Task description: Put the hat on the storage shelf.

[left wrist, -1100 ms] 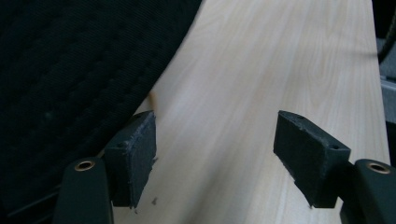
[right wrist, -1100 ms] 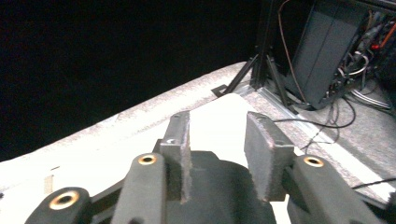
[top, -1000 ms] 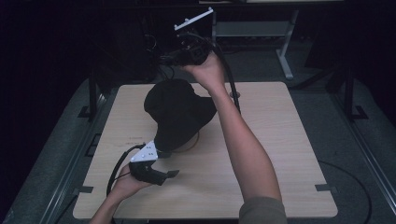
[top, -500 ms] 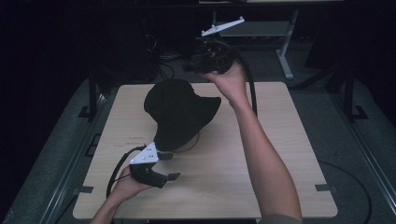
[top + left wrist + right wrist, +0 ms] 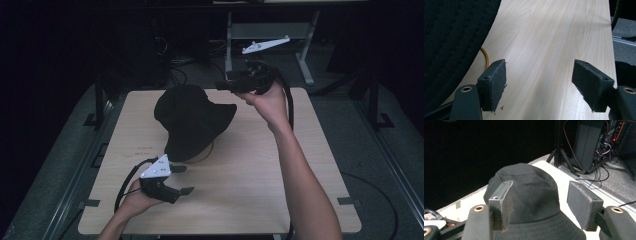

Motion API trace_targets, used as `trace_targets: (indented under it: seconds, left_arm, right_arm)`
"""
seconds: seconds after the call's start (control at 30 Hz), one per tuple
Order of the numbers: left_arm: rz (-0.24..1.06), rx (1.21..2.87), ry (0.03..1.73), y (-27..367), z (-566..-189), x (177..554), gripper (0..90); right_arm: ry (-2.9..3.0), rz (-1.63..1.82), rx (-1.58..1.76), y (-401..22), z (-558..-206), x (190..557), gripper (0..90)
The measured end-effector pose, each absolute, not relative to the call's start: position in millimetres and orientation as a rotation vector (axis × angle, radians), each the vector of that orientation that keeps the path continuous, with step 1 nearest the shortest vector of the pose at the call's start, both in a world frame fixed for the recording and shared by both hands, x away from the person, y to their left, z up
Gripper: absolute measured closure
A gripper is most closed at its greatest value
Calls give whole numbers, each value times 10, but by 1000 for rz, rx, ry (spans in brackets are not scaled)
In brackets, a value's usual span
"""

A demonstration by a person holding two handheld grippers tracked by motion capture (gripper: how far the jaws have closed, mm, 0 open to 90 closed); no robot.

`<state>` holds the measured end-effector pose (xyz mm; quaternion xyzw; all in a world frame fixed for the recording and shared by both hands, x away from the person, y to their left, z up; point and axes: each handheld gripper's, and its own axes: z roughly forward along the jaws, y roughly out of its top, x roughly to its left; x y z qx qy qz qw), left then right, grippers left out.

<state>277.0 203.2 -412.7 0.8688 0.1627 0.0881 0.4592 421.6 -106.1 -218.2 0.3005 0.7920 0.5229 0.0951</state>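
A black bucket hat [image 5: 192, 120] lies on the light wooden table [image 5: 260, 190], left of its middle, with a thin yellow loop [image 5: 209, 154] peeking from under its near brim. My left gripper [image 5: 186, 179] rests low at the near left, just in front of that brim, open with bare tabletop between its pads [image 5: 539, 82]; hat fabric [image 5: 451, 37] and the yellow loop [image 5: 486, 58] lie at its left. My right gripper [image 5: 220, 85] is raised over the table's far edge, right of the hat and pointing at it. Its jaws have just been opening and hold nothing [image 5: 540, 202]; the hat [image 5: 534, 187] lies beyond them.
A metal stand [image 5: 230, 40] and tangled cables with dark equipment [image 5: 599, 145] sit on the floor past the table's far edge. Black frame posts [image 5: 100, 100] flank the table on grey carpet. Bare tabletop stretches to the right of the hat and in front of it.
The right hand has carried its gripper rightward and a little lower, from above the hat's far side to beside it. The left hand has stayed put.
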Motion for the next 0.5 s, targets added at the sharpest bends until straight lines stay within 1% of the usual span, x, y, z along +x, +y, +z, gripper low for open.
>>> trace_targets:
  seconds: [0.3, 0.5]
  left_arm:
    - [213, 2135, 400, 2011, -4135, 2763, 272]
    - [206, 2132, 396, 1996, -4140, 2757, 272]
  right_arm:
    - [2335, 1549, 935, -1286, -2335, 4094, 350]
    - [2321, 1552, 955, -1422, -2413, 4014, 318]
